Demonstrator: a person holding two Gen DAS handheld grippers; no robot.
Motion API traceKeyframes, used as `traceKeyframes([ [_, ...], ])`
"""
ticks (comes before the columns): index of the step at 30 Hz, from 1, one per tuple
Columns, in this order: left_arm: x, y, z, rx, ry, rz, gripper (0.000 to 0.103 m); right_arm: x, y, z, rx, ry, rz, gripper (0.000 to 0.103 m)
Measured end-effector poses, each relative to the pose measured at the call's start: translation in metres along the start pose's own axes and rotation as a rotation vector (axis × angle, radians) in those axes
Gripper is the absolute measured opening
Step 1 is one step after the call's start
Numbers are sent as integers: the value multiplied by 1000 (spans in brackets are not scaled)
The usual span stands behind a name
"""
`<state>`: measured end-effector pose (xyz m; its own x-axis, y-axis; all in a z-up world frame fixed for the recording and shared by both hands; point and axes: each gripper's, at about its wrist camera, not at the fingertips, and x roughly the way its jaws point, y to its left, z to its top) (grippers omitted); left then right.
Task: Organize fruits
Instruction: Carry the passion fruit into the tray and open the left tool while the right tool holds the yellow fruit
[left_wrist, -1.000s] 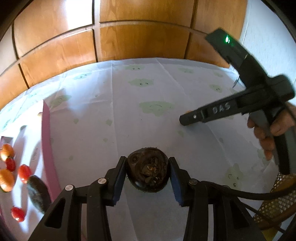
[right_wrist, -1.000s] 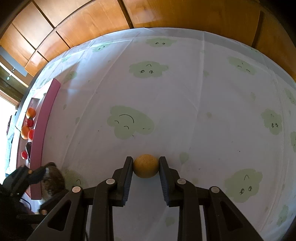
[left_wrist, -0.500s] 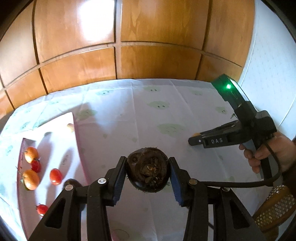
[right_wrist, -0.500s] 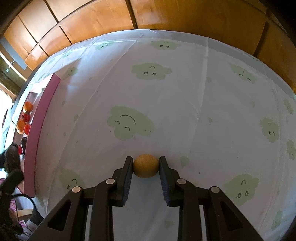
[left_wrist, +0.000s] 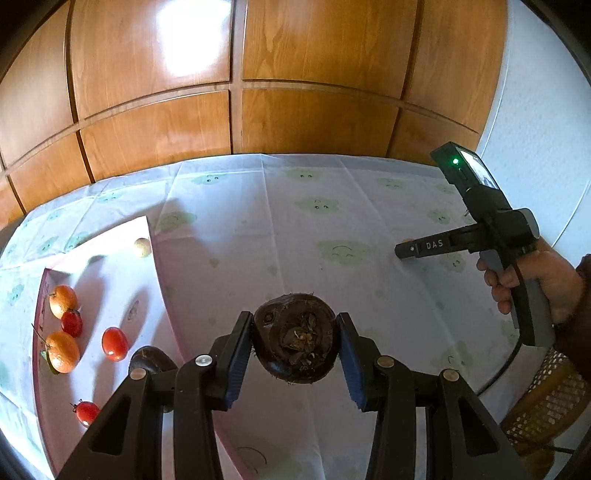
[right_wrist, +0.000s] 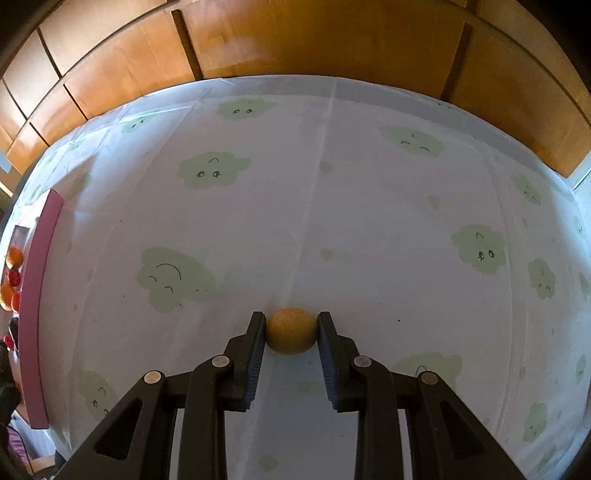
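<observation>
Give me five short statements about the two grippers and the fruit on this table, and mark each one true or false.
1. The left gripper holds a dark brown fruit. True.
2. The right gripper is empty. False: its pads press a small tan fruit.
3. The pink tray holds two oranges, one at. True.
4. The tray holds no red fruit. False: three small red tomatoes lie in it, one at.
5. A second dark fruit sits in the tray, near the left gripper. True.
</observation>
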<state>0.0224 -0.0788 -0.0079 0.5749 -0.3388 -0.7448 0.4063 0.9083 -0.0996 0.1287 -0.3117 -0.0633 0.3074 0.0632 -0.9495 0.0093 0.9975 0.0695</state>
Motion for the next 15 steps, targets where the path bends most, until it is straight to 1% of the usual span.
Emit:
traceKeyframes([
  [2, 0, -1, 0, -1, -4, 9, 45, 0, 3, 0, -16, 0, 4, 28],
  [7, 0, -2, 1, 5, -14, 41, 45, 1, 12, -1, -61, -1, -22, 28],
  [15, -6, -1, 2, -3, -28, 69, 45, 2, 14, -1, -73, 0, -37, 28],
])
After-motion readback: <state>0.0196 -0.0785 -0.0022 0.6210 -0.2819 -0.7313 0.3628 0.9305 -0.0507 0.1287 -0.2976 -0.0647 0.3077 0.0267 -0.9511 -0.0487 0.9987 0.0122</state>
